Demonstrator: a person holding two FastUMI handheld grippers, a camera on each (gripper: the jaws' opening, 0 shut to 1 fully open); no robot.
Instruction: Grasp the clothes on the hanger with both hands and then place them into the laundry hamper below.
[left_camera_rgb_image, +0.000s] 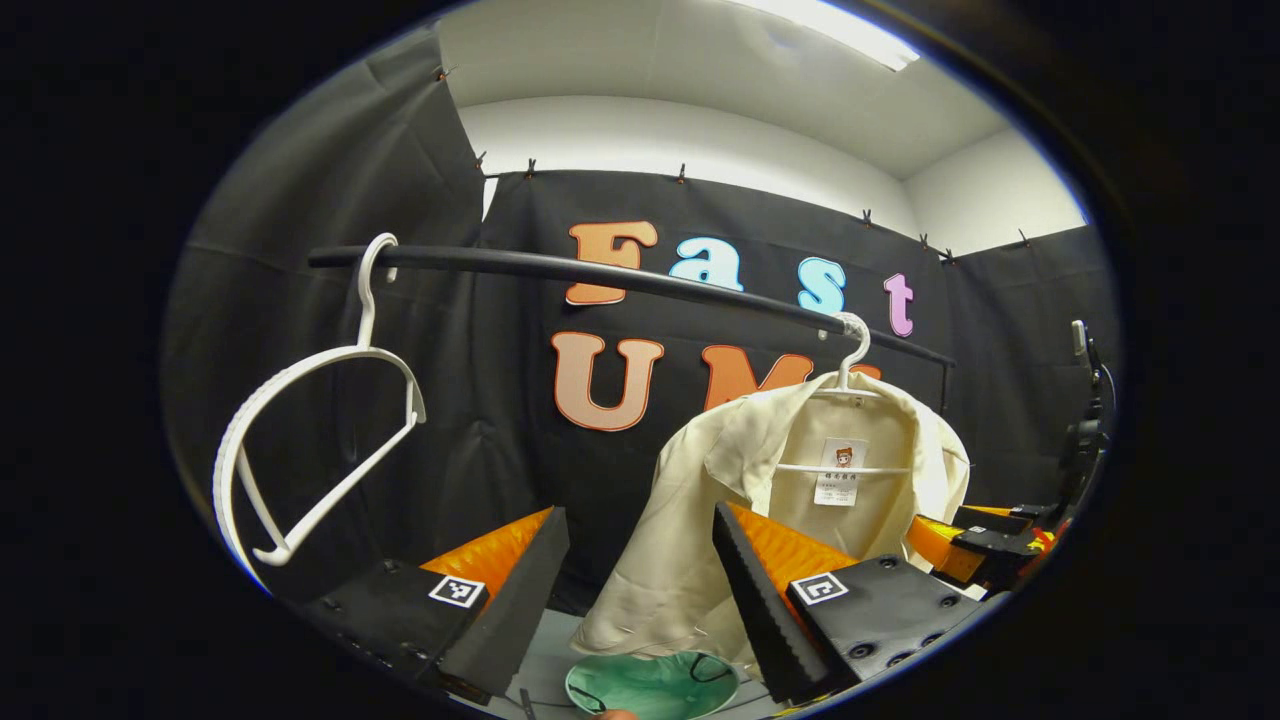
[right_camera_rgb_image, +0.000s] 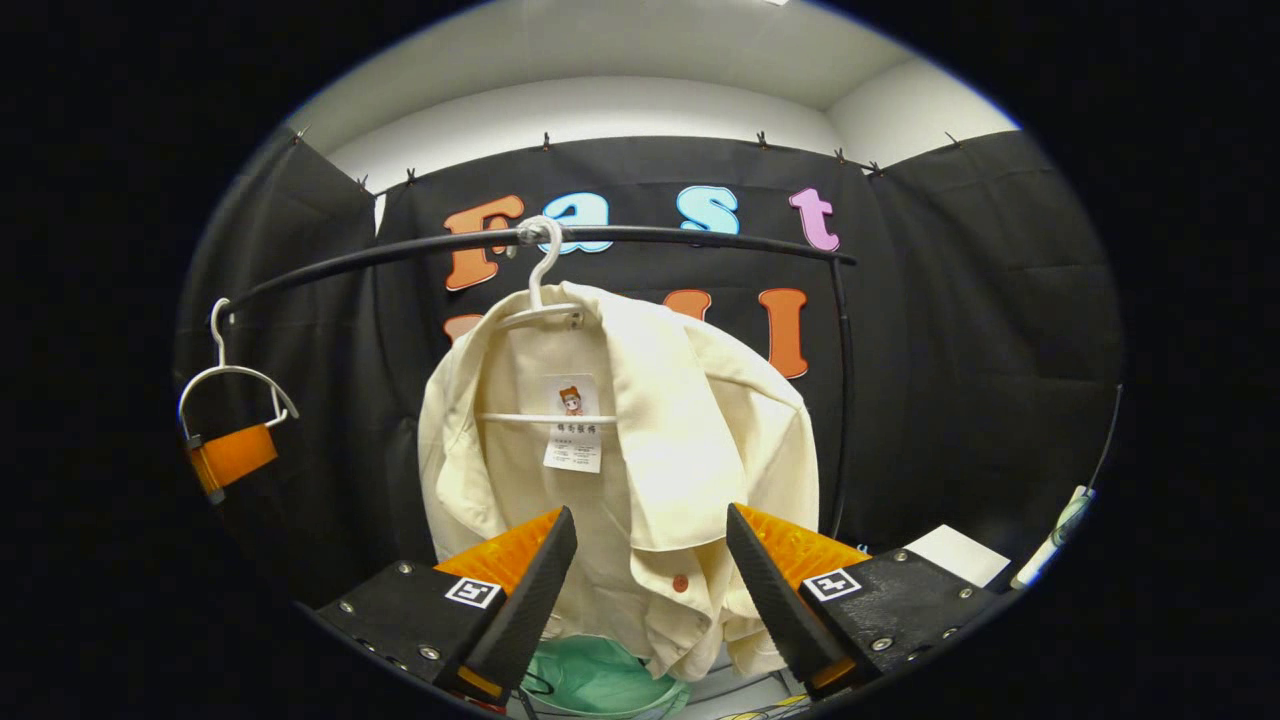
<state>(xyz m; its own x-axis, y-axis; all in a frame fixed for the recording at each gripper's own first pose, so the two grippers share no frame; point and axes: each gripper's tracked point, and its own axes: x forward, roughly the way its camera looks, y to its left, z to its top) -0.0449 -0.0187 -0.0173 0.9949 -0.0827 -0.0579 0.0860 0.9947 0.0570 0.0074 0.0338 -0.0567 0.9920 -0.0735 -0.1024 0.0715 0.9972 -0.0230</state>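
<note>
A cream shirt (left_camera_rgb_image: 700, 500) (right_camera_rgb_image: 650, 450) hangs on a white hanger (left_camera_rgb_image: 850, 370) (right_camera_rgb_image: 540, 290) from a black rail (left_camera_rgb_image: 600, 272) (right_camera_rgb_image: 640, 236). Its front is open and a label shows inside the collar. Below it sits the green laundry hamper (left_camera_rgb_image: 650, 685) (right_camera_rgb_image: 590, 680). My left gripper (left_camera_rgb_image: 640, 590) is open, its fingers spread to either side of the shirt's left edge, short of the cloth. My right gripper (right_camera_rgb_image: 650, 590) is open too, with the shirt's lower front showing between its fingers, and it appears at the far right of the left gripper view (left_camera_rgb_image: 985, 545).
An empty white hanger (left_camera_rgb_image: 320, 440) (right_camera_rgb_image: 235, 385) hangs at the left end of the rail. The rail's upright post (right_camera_rgb_image: 842, 400) stands right of the shirt. A white sheet (right_camera_rgb_image: 960, 555) lies low on the right. Black cloth walls close in behind.
</note>
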